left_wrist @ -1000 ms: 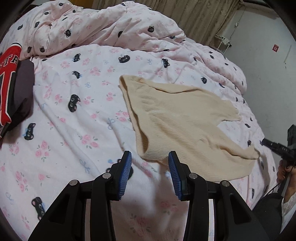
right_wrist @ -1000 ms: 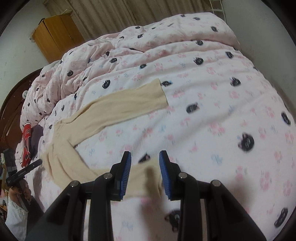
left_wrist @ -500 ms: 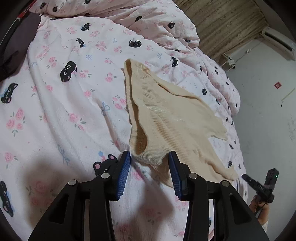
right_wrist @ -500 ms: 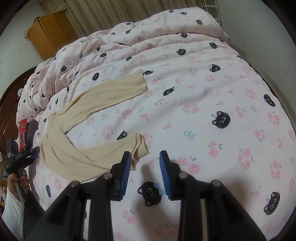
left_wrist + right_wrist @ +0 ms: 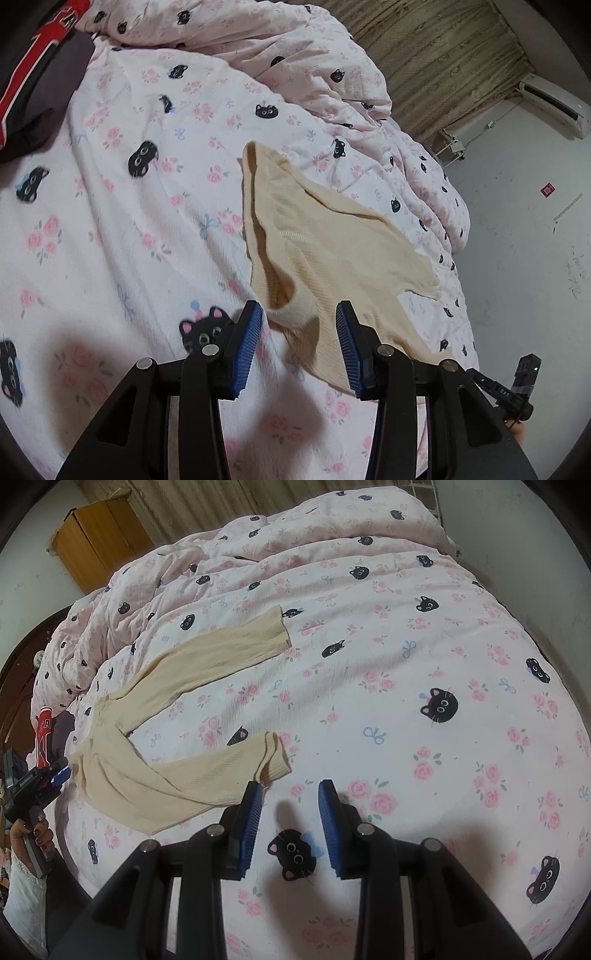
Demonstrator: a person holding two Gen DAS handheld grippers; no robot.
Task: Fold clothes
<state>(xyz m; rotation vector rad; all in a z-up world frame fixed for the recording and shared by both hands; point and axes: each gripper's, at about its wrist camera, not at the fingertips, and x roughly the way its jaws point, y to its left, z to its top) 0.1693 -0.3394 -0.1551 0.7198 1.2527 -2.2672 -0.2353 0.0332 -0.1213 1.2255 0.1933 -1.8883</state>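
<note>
A cream ribbed long-sleeved top (image 5: 332, 251) lies spread on the pink cat-print bed cover (image 5: 147, 221). My left gripper (image 5: 299, 321) is open, its blue pads either side of the top's near rounded edge, low over the cloth. In the right wrist view the same top (image 5: 155, 775) lies at left with both sleeves stretched toward the right. My right gripper (image 5: 290, 797) is open and empty, just right of the near sleeve's cuff (image 5: 275, 757), over bare bed cover.
A red, white and black garment (image 5: 33, 85) lies at the bed's far left. A bunched duvet (image 5: 155, 583) fills the bed's far side. A wooden cabinet (image 5: 99, 539) and white walls stand beyond. The left gripper and hand (image 5: 29, 797) show at the right wrist view's left edge.
My left gripper has moved forward and down onto the top's near edge. My right gripper has drawn back to the right, off the near sleeve cuff, which now lies clear of the pads.
</note>
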